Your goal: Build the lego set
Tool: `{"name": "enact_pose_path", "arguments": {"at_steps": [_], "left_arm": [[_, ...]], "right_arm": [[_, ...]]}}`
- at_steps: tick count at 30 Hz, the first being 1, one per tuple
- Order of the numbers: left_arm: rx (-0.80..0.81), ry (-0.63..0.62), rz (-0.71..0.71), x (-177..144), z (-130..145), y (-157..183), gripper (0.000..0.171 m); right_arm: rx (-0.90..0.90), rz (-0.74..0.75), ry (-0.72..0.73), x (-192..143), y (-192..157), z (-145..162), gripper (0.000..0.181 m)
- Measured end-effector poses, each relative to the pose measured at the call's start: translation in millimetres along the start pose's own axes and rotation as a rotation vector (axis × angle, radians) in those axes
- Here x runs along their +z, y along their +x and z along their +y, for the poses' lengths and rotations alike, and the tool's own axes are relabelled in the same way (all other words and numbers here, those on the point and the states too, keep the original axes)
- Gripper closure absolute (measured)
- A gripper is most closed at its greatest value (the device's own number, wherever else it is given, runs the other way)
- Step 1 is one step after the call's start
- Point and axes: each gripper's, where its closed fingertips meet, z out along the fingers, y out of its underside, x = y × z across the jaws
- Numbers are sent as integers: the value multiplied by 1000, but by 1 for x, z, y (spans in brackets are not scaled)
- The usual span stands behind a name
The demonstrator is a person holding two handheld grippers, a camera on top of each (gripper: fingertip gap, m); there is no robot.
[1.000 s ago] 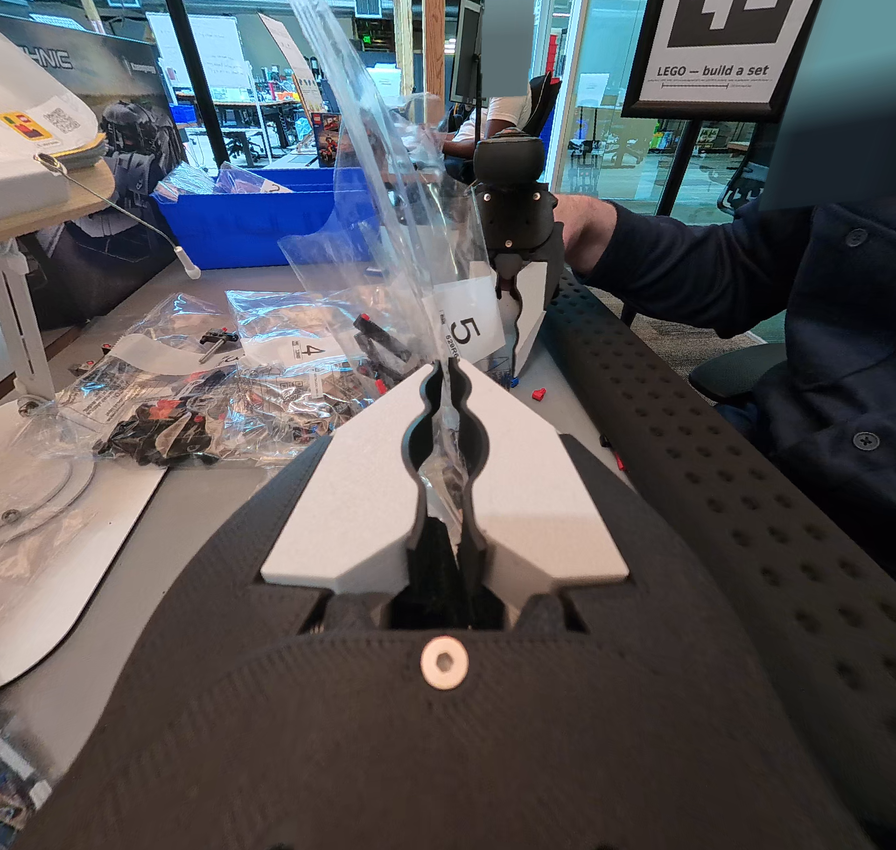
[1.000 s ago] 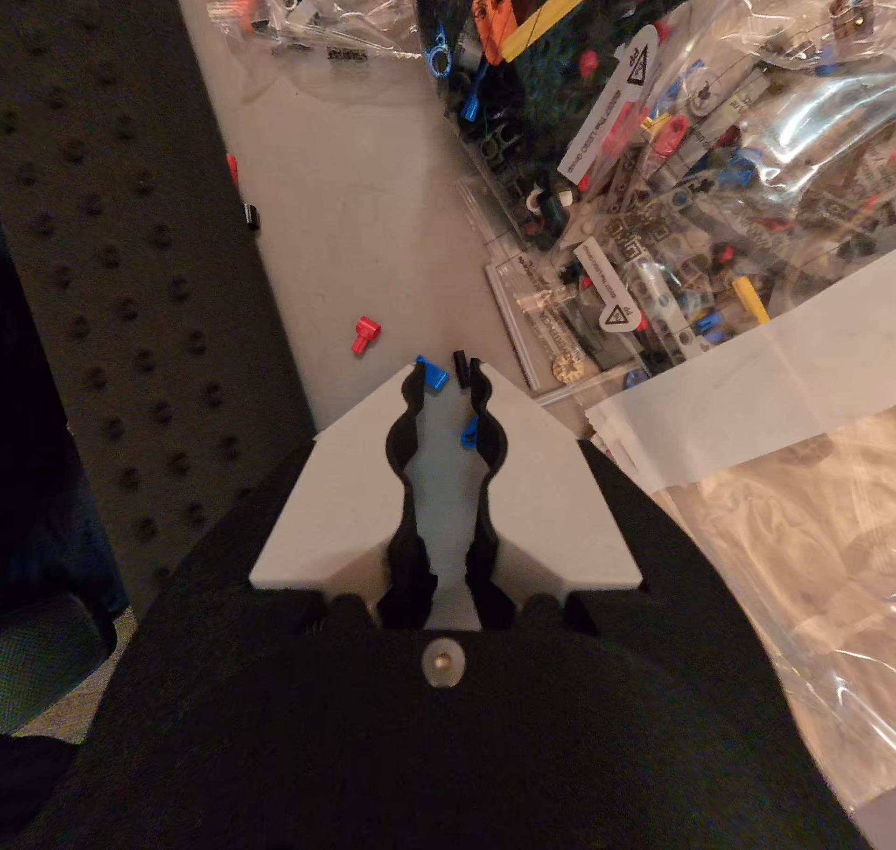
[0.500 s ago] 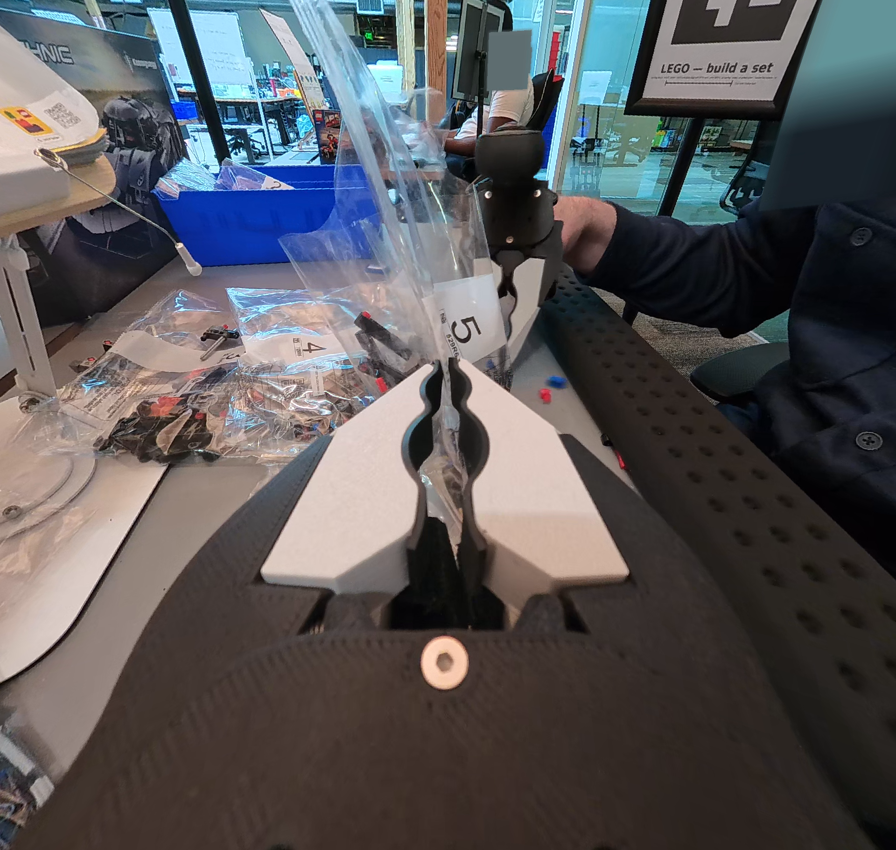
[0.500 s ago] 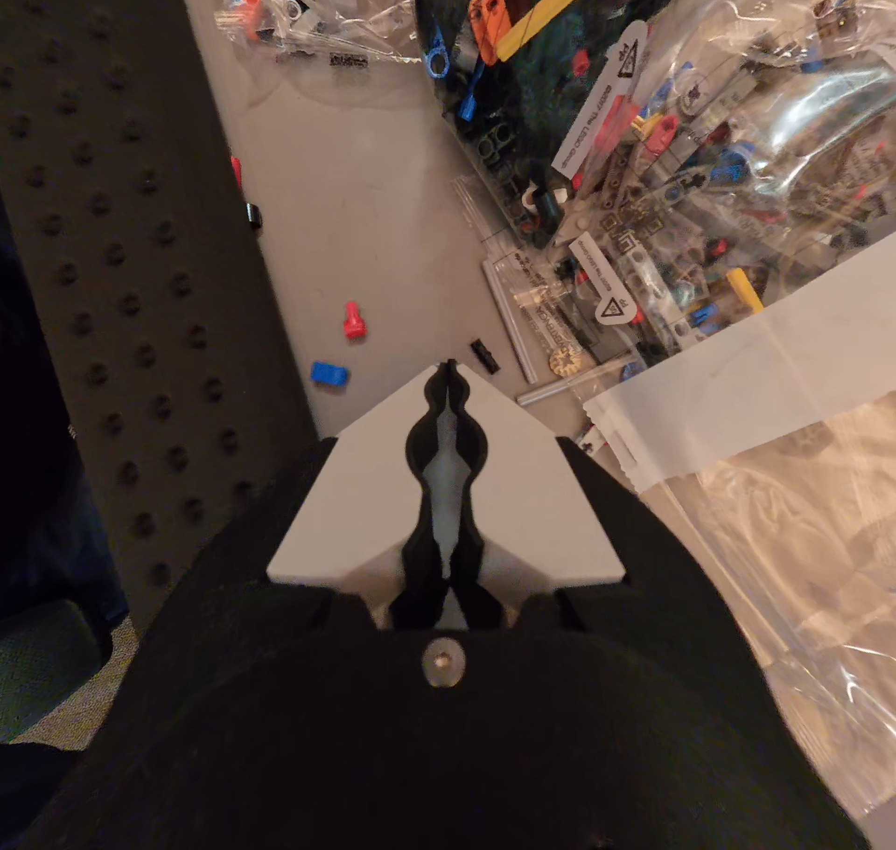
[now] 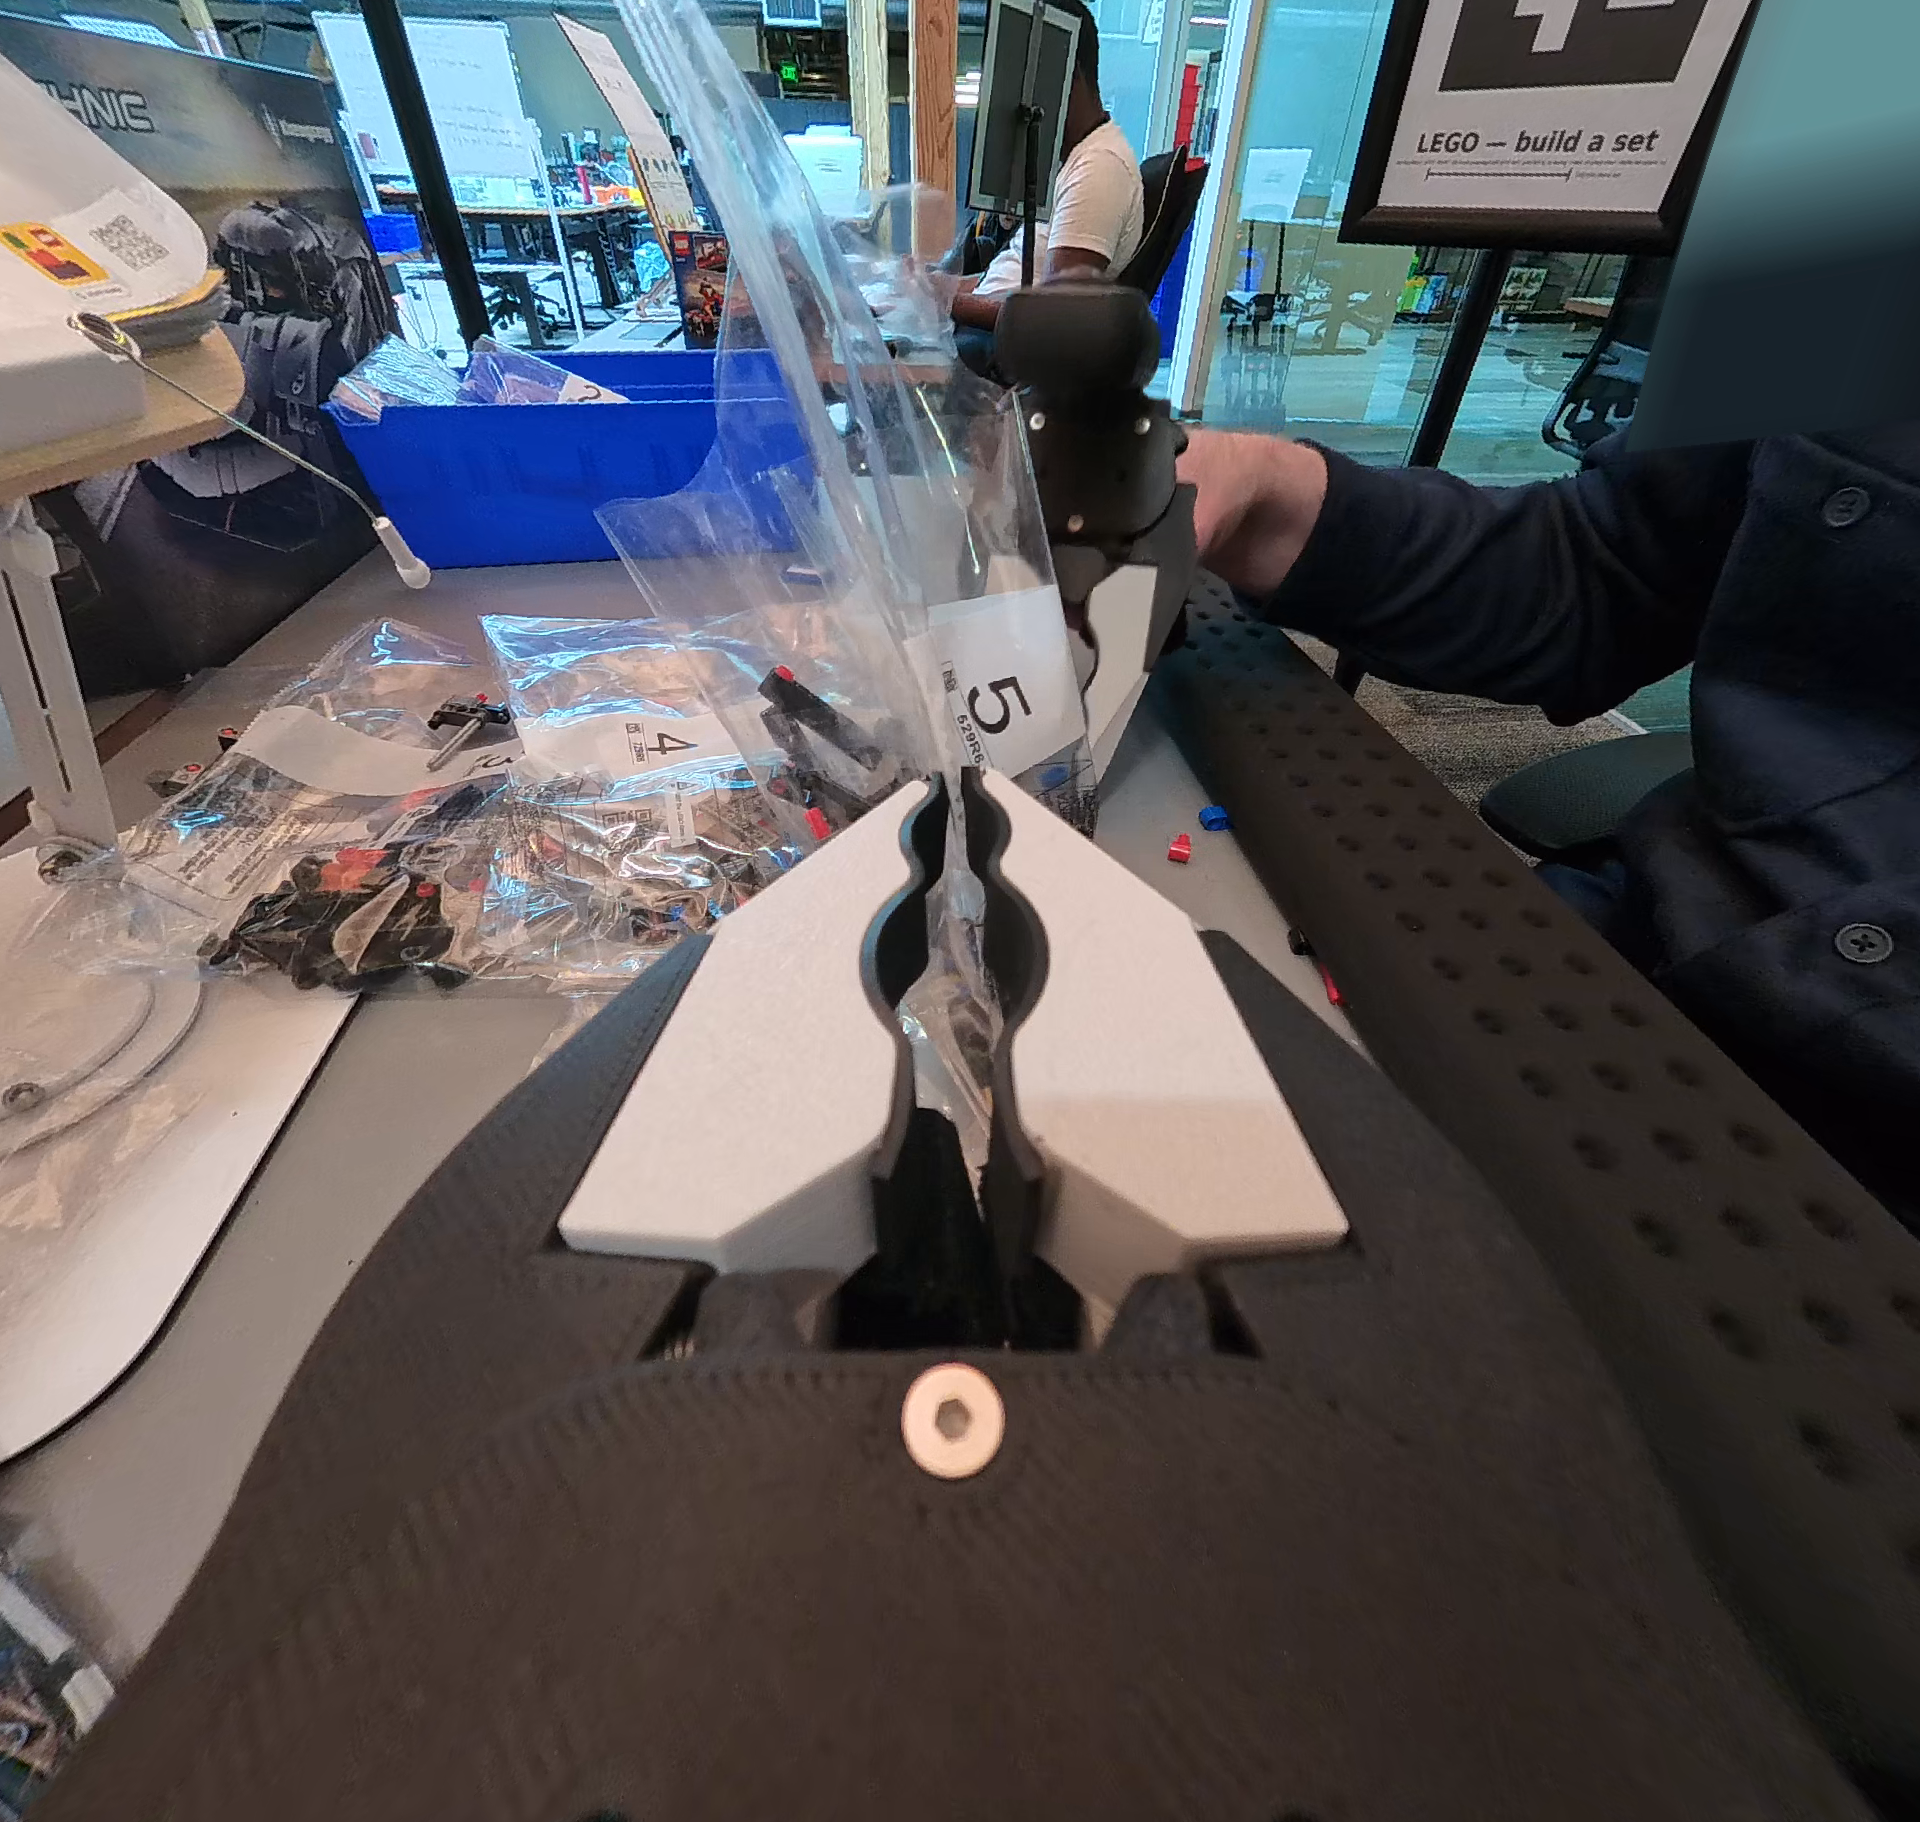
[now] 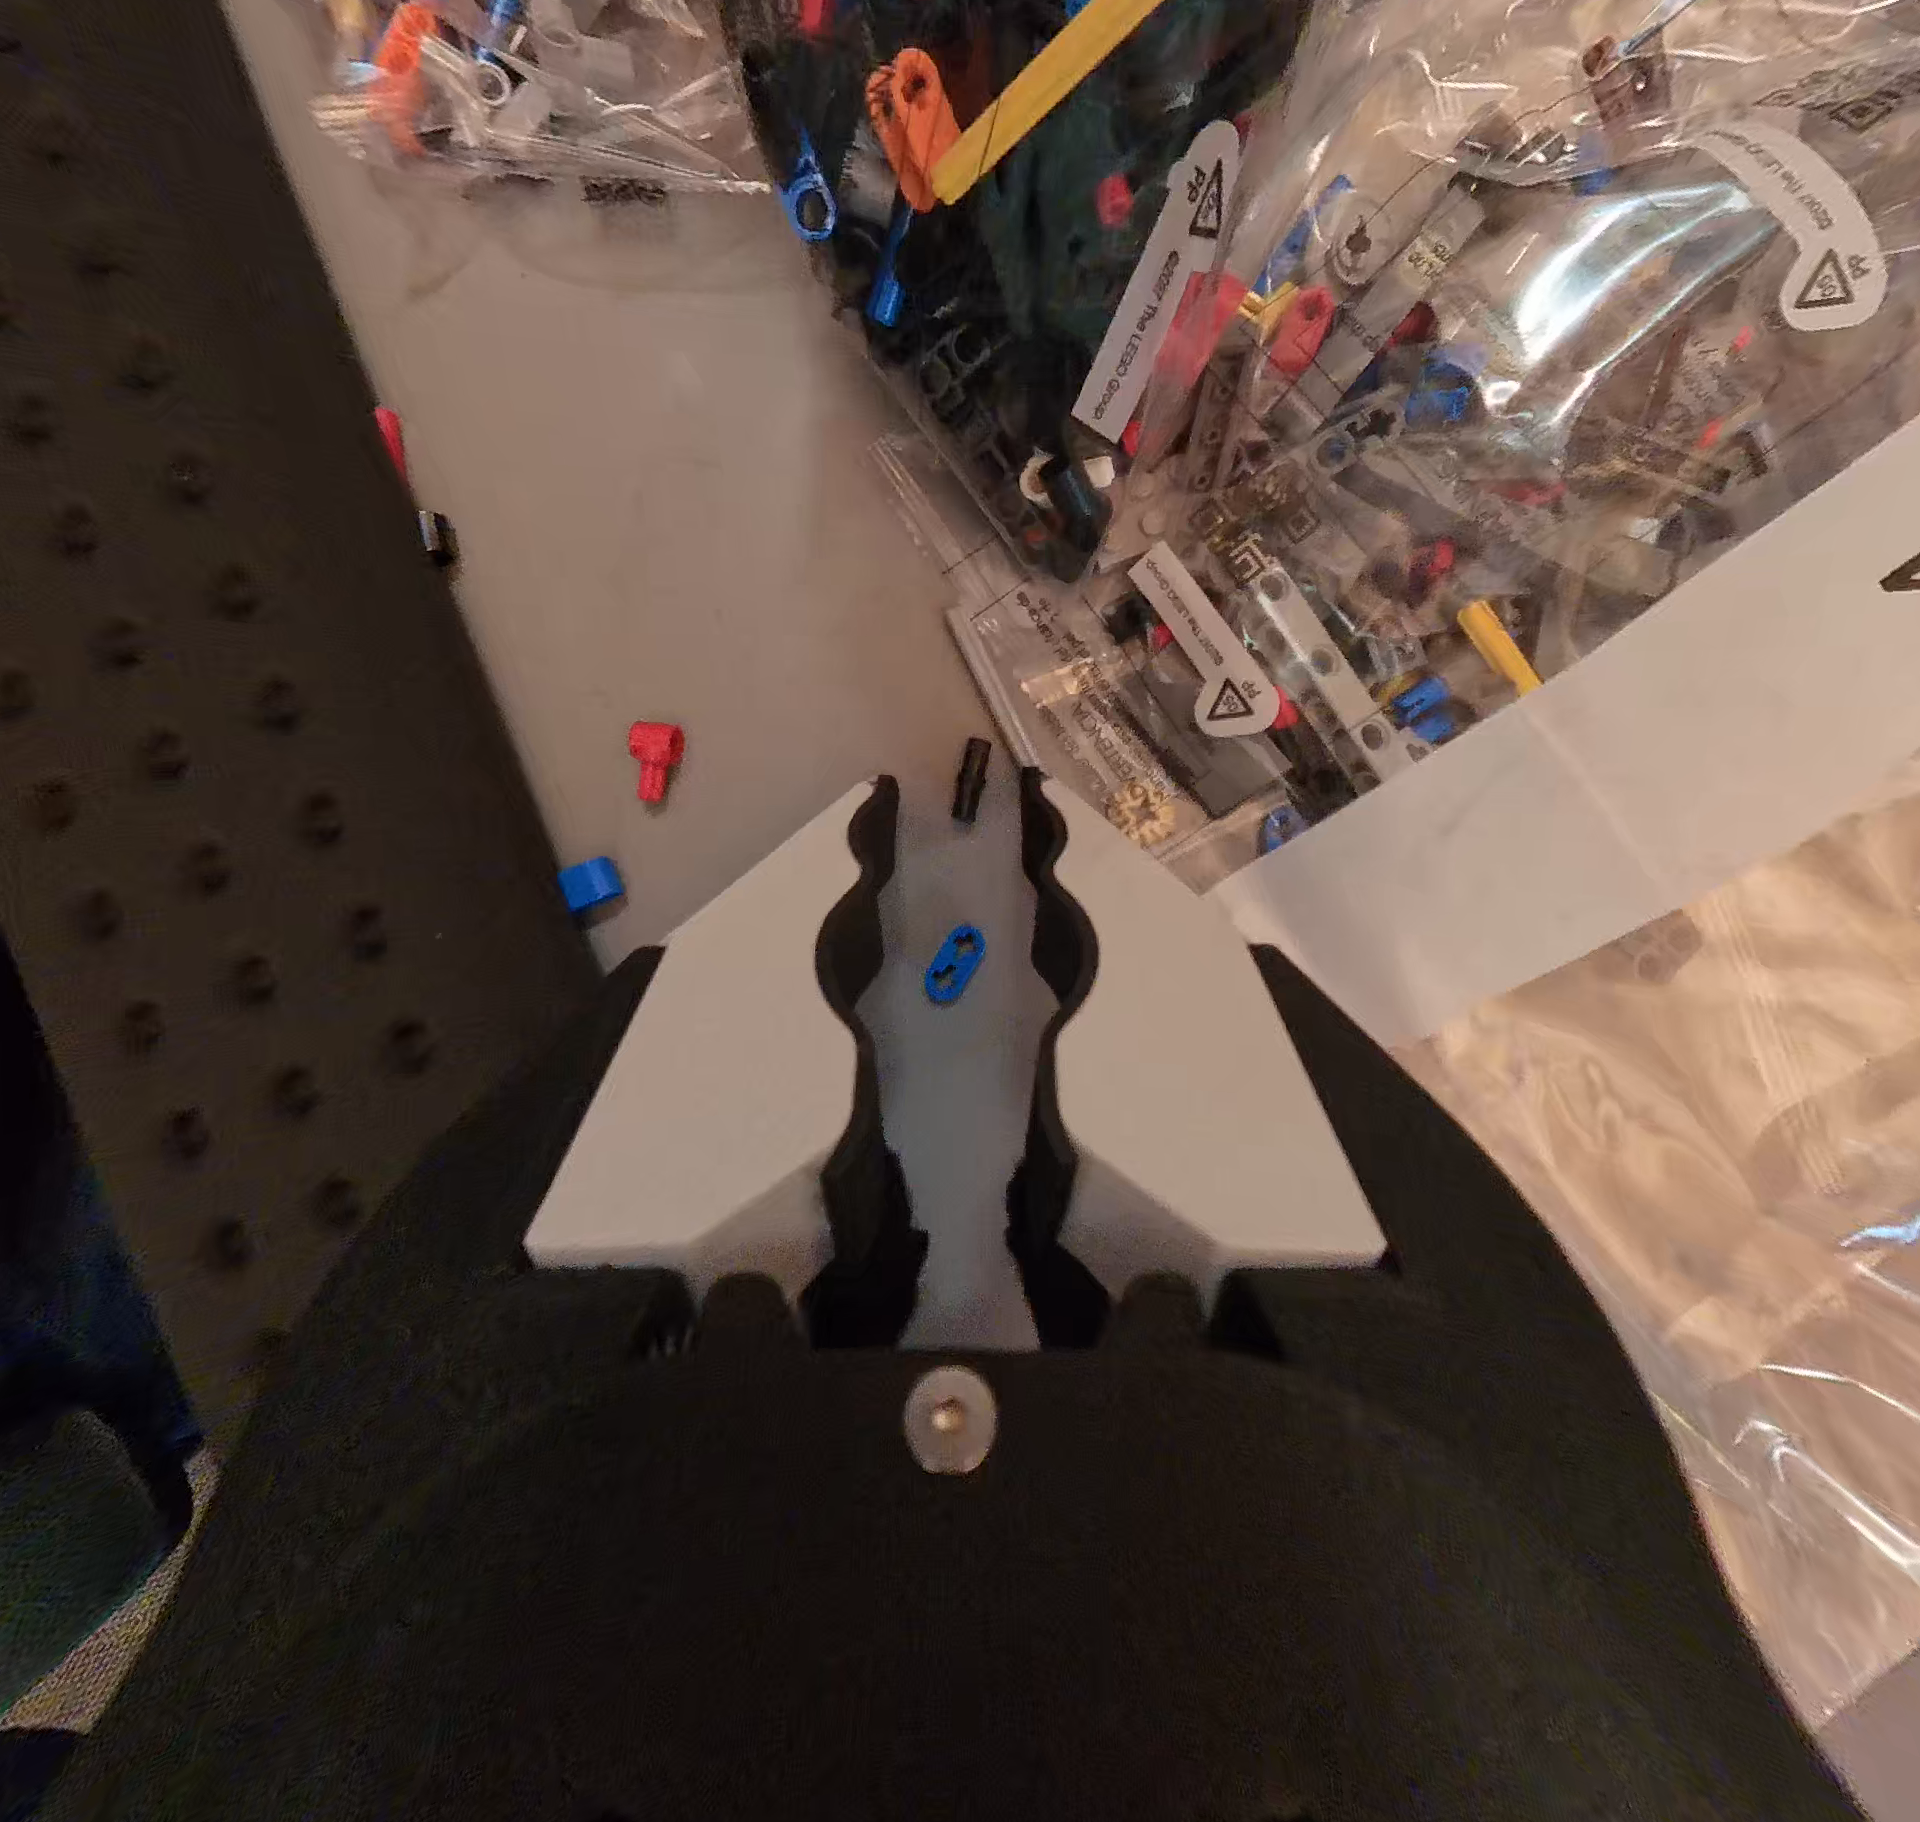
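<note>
Clear plastic bag of lego parts with a white label (image 5: pixel 831 484) stands upright over the grey worktop (image 6: pixel 644 525), its corner pinched in the left tongs (image 5: pixel 956 785). Right tongs (image 6: pixel 951 785) hang spread above a small flat blue two-hole piece (image 6: pixel 954 962), a black pin (image 6: pixel 969 778) just ahead.

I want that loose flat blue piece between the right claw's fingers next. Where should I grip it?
Probably straight down from above, pinching the blue piece across its narrow waist. It lies flat on the table, slanted, so turn the open right claw to match its long sides.
</note>
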Motion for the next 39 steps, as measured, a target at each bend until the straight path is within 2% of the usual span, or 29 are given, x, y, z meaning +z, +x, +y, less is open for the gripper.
{"name": "enact_pose_path", "arguments": {"at_steps": [6,13,17,20,28,34,39], "left_arm": [[2,-1,1,0,0,0,170],[3,-5,2,1,0,1,170],[2,-6,1,1,1,1,170],[2,-7,0,1,1,0,169],[2,-12,1,1,2,1,169],[5,-11,3,1,1,1,169],[4,-10,2,2,1,1,169]], "right_arm": [[-34,79,-14,3,10,-2,164],[-96,107,-54,3,15,0,160],[-85,59,-52,5,13,-1,162],[-74,20,-50,5,7,0,174],[-24,-18,-34,4,0,3,174],[15,-47,60,-4,-4,-5,174],[32,-13,186,-41,5,-28,175]]}}
